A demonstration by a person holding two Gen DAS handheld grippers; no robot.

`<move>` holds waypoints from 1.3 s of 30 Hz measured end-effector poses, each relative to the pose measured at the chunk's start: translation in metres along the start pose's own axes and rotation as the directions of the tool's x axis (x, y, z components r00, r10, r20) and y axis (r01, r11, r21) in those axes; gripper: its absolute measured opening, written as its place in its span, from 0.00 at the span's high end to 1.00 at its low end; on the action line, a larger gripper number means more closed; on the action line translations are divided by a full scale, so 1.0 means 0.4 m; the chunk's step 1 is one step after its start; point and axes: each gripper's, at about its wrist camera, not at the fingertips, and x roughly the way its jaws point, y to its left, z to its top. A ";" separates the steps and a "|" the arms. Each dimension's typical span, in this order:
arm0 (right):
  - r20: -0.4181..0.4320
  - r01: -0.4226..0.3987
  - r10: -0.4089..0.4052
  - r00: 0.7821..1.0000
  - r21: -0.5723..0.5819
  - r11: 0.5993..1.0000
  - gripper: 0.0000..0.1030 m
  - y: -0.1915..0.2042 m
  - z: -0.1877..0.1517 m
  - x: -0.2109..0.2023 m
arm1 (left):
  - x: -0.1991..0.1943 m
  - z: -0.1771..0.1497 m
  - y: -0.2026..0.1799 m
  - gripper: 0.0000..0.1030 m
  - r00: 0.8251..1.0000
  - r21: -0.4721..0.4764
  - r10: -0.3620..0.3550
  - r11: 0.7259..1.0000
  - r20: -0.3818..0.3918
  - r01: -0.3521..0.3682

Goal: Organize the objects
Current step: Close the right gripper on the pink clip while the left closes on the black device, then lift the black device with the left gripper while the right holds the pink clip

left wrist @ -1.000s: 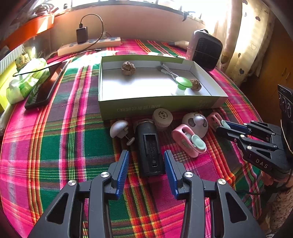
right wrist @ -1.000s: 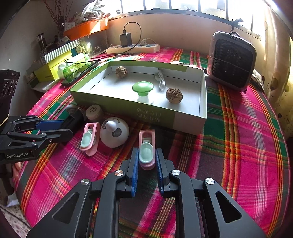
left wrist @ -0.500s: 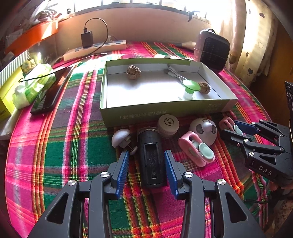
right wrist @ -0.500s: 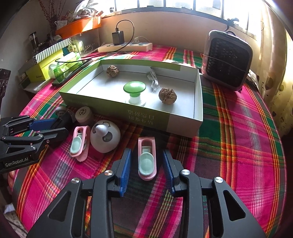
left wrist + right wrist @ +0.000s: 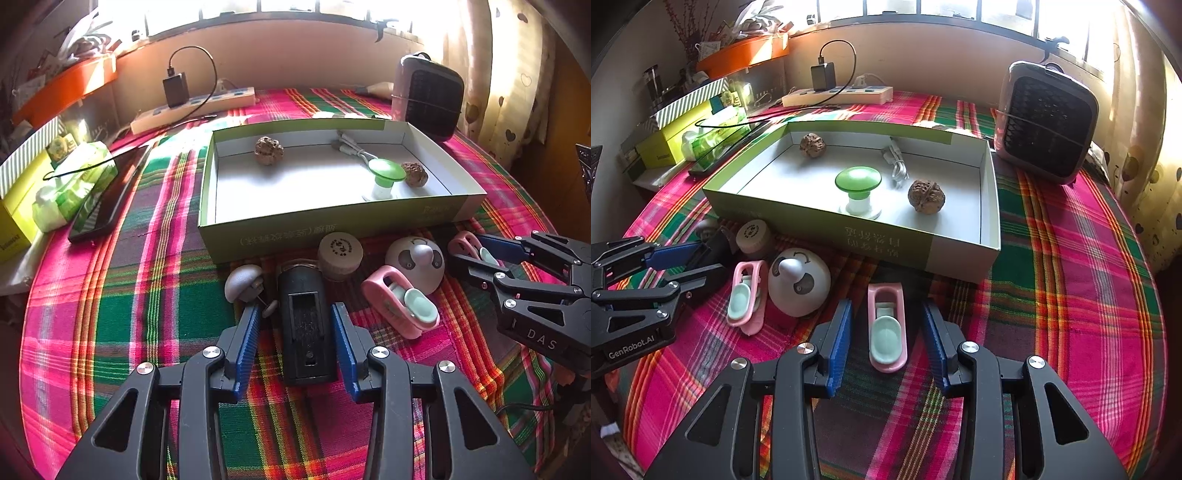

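Observation:
My left gripper is open, its fingers on either side of a black box-shaped device lying on the plaid cloth. My right gripper is open around a pink clip with a mint pad, not touching it. A second pink clip, a white round panda-faced gadget, a round beige cap and a grey mushroom-shaped knob lie in front of the green-sided open box. The box holds two walnuts, a green-topped knob and a white cable.
A small heater stands right of the box. A power strip with charger lies at the back. A phone, a wipes pack and boxes sit at the left. The table edge curves close on the right.
The right gripper has opened and let go of the pink clip, which now lies on the cloth between its fingers. Both grippers have drawn back slightly. The left gripper stays open.

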 end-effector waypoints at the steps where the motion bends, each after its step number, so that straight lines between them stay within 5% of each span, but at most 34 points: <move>1: 0.000 0.000 0.000 1.000 0.002 1.000 0.62 0.000 0.000 0.000 | 0.000 0.000 0.000 0.65 1.000 0.000 0.000 1.000 0.001 0.000; 9: 0.004 0.004 -0.004 1.000 0.016 1.000 0.82 -0.006 -0.001 -0.003 | 0.000 0.000 0.008 0.72 1.000 -0.019 0.005 1.000 0.005 -0.005; 39: 0.007 -0.011 0.011 1.000 0.027 1.000 0.82 -0.012 -0.003 -0.005 | -0.004 -0.001 0.012 0.73 1.000 -0.031 -0.007 0.999 0.005 0.007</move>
